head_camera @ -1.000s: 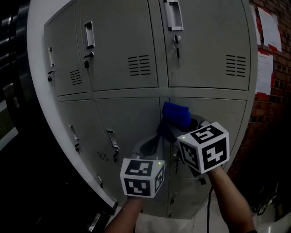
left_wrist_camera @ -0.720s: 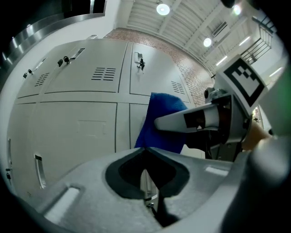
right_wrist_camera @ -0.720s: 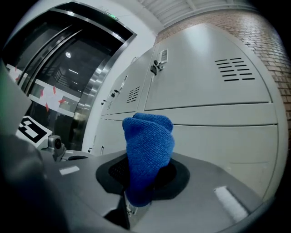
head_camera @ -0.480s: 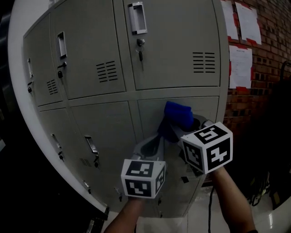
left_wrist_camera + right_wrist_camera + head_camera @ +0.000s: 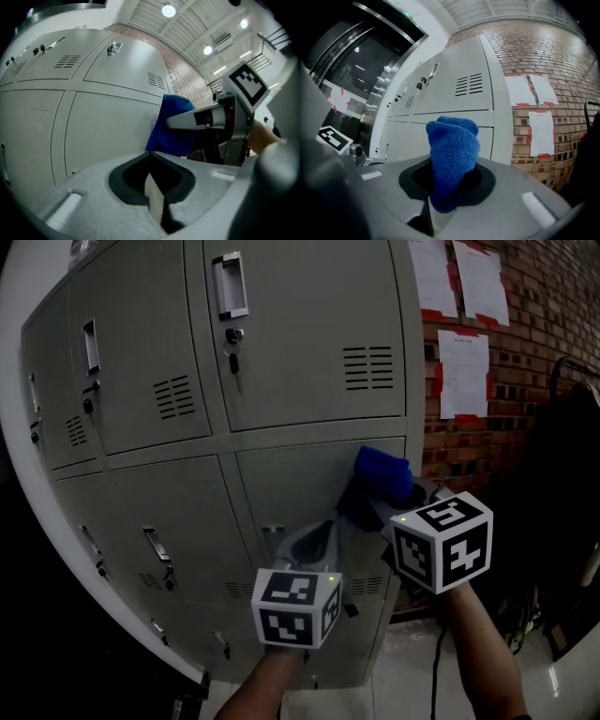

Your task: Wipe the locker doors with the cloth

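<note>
One cloth [image 5: 382,471], clamped in the right hand-held gripper [image 5: 373,497], hangs near a lower door's [image 5: 291,488] right edge; the left hand-held gripper [image 5: 314,536] is clenched empty; wiping looks largely undone.

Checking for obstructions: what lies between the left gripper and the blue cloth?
Nothing: in the left gripper view, only bare locker door shows between the left gripper and the cloth.

Upper locker doors [image 5: 309,343] are cut off by the top edge.
</note>
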`<move>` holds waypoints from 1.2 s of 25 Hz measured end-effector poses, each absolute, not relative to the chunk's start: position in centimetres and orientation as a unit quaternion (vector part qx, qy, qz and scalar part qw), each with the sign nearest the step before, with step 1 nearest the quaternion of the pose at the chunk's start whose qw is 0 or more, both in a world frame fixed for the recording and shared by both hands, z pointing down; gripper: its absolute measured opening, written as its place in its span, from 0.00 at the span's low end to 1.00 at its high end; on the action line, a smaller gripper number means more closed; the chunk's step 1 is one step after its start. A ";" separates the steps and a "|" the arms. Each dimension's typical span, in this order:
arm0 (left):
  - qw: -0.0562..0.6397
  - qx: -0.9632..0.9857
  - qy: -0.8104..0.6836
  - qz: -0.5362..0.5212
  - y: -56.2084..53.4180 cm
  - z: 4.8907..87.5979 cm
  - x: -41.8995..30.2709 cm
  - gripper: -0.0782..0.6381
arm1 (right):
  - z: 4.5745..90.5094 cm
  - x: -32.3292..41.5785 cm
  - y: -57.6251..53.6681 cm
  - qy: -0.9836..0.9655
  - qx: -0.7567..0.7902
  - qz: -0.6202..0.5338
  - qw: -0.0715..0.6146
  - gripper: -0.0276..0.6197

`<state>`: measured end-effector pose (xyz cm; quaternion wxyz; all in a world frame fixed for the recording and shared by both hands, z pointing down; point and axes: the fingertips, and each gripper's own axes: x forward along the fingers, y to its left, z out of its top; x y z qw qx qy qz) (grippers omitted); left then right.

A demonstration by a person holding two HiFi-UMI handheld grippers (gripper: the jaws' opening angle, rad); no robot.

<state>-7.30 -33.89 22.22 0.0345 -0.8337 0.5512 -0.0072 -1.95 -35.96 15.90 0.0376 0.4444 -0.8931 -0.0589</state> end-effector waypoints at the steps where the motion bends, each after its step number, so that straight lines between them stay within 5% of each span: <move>1: 0.034 -0.835 0.549 -0.007 -34.0 22.3 -6.9 0.11 | 15.9 -1.3 -36.1 -0.891 0.449 -0.059 0.038 0.16; 30: 0.027 -0.792 0.609 -0.026 -28.8 30.3 -10.5 0.11 | 28.1 -4.7 -29.8 -0.886 0.462 -0.051 -0.015 0.17</move>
